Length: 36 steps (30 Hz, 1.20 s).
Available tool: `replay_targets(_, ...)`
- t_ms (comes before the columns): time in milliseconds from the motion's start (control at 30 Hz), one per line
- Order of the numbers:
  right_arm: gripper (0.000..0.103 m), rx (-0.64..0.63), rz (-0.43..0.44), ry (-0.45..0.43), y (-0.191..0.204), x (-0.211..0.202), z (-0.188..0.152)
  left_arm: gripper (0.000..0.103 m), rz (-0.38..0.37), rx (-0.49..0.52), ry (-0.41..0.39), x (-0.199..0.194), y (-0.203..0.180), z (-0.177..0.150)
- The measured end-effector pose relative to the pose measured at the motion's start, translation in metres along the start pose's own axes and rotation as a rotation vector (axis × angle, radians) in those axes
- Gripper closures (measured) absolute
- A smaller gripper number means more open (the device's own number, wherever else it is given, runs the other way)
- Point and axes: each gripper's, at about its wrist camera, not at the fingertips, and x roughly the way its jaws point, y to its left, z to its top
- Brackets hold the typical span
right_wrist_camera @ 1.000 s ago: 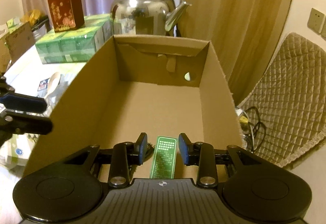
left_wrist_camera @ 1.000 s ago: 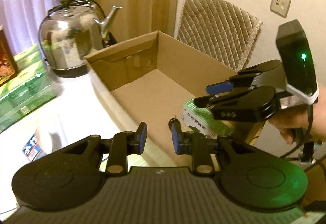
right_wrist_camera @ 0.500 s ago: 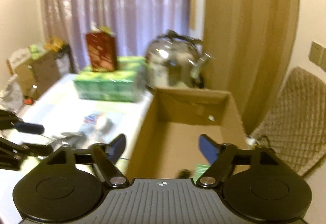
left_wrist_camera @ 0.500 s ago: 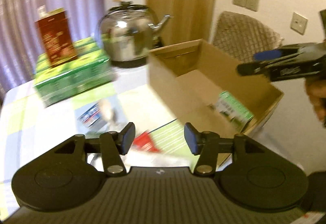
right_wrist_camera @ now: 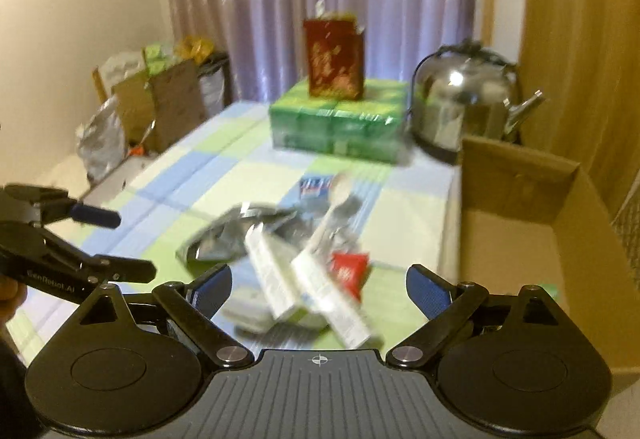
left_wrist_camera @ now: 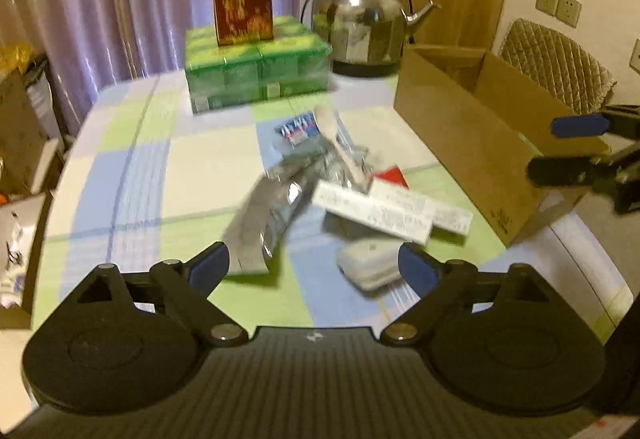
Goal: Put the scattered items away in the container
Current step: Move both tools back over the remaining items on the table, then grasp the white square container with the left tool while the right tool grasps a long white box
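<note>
Both grippers hang spread wide and empty over the checked tablecloth [left_wrist_camera: 132,167], with the scattered pile ahead of and below them and the cardboard box [left_wrist_camera: 472,143] to its right. The left gripper [left_wrist_camera: 314,265] has the small white case [left_wrist_camera: 370,263] nearly between its fingertips, toward the right one, while the silver foil pouch [left_wrist_camera: 268,219] runs lengthwise away from its left one. The right gripper [right_wrist_camera: 319,285] looks down on the two white cartons [right_wrist_camera: 308,287], whose long axes fan away from it, so either seems within reach.

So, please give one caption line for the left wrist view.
Open left gripper over scattered packets beside the cardboard box.
</note>
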Motion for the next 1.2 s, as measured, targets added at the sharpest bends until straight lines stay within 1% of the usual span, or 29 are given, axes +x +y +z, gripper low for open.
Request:
replay_targets(100, 0.011, -0.003, 0.012, 0.040, 0.007, 0.018, -0.015, 0.014, -0.018, 0.010, 0.015, 0.013, -0.003, -0.013)
replay_targets(267, 0.011, 0.000, 0.015, 0.089, 0.001, 0.041, -0.035, 0.014, -0.048, -0.029, 0.024, 0.039, 0.001, -0.021)
replay_targets(367, 0.011, -0.027, 0.018, 0.105, -0.001, 0.054, -0.043, 0.014, -0.058, -0.039, 0.032, 0.052, 0.005, -0.024)
replay_targets(433, 0.011, -0.050, 0.025, 0.111, -0.001, 0.062, -0.047, 0.014, -0.075, -0.076, 0.033, 0.059, 0.012, -0.027)
replay_targets(533, 0.011, -0.116, 0.007, 0.119, 0.004, 0.079, -0.051, 0.014, -0.081, -0.122, 0.032, 0.065, 0.022, -0.030)
replay_targets(633, 0.011, -0.198, -0.008, 0.124, 0.009, 0.096, -0.055, 0.014, -0.075, -0.129, 0.016, 0.065, 0.027, -0.028)
replay_targets(733, 0.012, -0.294, -0.048, 0.139, 0.015, 0.114, -0.056, 0.014, -0.089, -0.149, -0.013, 0.064, 0.031, -0.024)
replay_targets(800, 0.013, -0.338, -0.072, 0.160, 0.015, 0.126, -0.055, 0.014, -0.094, -0.153, -0.013, 0.067, 0.032, -0.023)
replay_targets(833, 0.020, -0.339, -0.077, 0.169, 0.014, 0.131, -0.055, 0.014, -0.095, -0.150, -0.010, 0.068, 0.032, -0.023)
replay_targets(867, 0.025, -0.334, -0.080, 0.183, 0.012, 0.137, -0.055, 0.014, -0.095, -0.145, -0.007, 0.070, 0.031, -0.023)
replay_targets(933, 0.040, -0.317, -0.078, 0.209, 0.008, 0.144, -0.055, 0.014, -0.096, -0.132, -0.004, 0.071, 0.029, -0.023)
replay_targets(967, 0.042, -0.301, -0.076, 0.215, 0.006, 0.145, -0.055, 0.014, -0.097, -0.128, -0.006, 0.070, 0.029, -0.023)
replay_targets(1000, 0.051, -0.290, -0.078, 0.212, 0.006, 0.145, -0.054, 0.014, -0.096, -0.127, -0.010, 0.070, 0.029, -0.023)
replay_targets(1033, 0.056, -0.281, -0.072, 0.215, 0.007, 0.144, -0.053, 0.014, -0.094, -0.129, -0.014, 0.069, 0.030, -0.023)
replay_targets(1200, 0.057, -0.248, -0.011, 0.239, 0.017, 0.137, -0.057, 0.014, -0.082, -0.145, -0.028, 0.064, 0.035, -0.022)
